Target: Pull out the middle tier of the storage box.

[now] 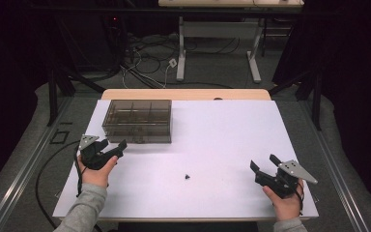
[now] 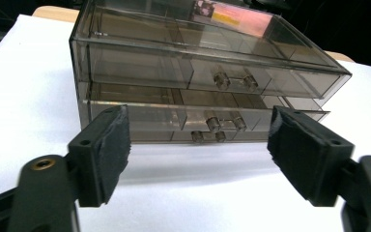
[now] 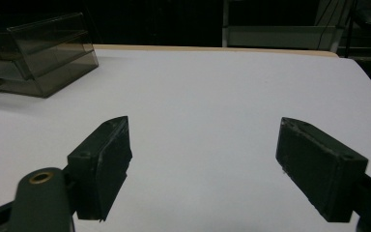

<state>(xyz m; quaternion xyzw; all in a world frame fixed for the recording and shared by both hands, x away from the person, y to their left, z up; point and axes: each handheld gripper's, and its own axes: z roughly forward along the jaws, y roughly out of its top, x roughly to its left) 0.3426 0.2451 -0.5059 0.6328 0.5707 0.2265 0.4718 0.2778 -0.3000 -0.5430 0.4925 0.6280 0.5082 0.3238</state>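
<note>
- Jaws stand wide apart on both sides, nothing between them.
- The left gripper (image 1: pixel 110 151) faces the smoky drawer box (image 1: pixel 137 120) at the far left of the white tabletop (image 1: pixel 222 140), near its lower drawer (image 2: pixel 193 123).
- The right gripper (image 1: pixel 265 165) sits near right, well apart.
- A small dark piece (image 1: pixel 187 176) lies between the two.

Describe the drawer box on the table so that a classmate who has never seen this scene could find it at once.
Start at the white table and look to its far left part. There stands the drawer box, smoky see-through plastic with two drawers, just beyond the open left gripper. Its only table neighbour is a tiny dark object lying near the middle.
</note>
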